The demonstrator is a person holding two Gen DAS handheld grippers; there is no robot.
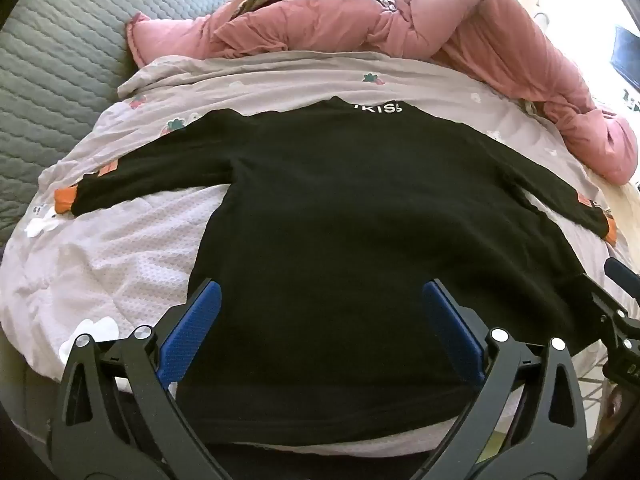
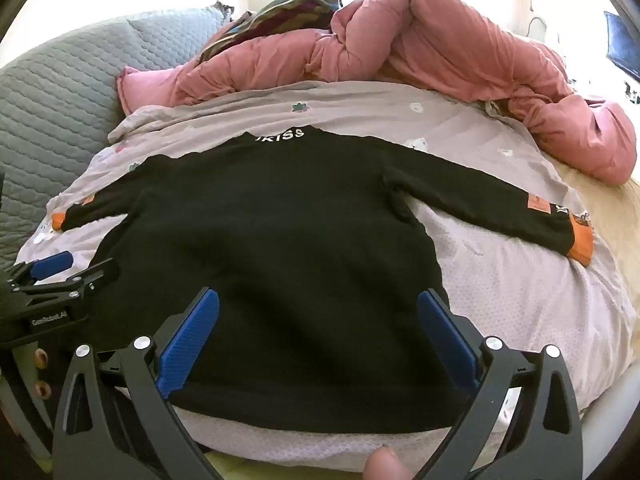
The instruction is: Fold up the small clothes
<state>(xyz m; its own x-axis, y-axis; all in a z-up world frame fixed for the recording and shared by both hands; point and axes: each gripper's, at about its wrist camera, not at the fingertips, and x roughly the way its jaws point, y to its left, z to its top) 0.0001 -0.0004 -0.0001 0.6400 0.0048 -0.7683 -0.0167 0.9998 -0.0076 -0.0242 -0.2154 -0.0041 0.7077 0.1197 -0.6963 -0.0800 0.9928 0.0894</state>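
Since both sets of fingers are spread wide with nothing between them, the black top is not yet held. The left gripper and the right gripper are seen just above the hem, at 6 o'clock in each view. The top is laid flat and face down on the bed cover, its sleeves stretched out toward 9 and 3 o'clock. It looks soft, light and floppy, so it can be expected to sag and bunch when lifted. A good hold could be taken at the hem corners, or at an orange cuff. The collar with white letters lies at 12 o'clock. Farther off, a pink quilt is heaped up.
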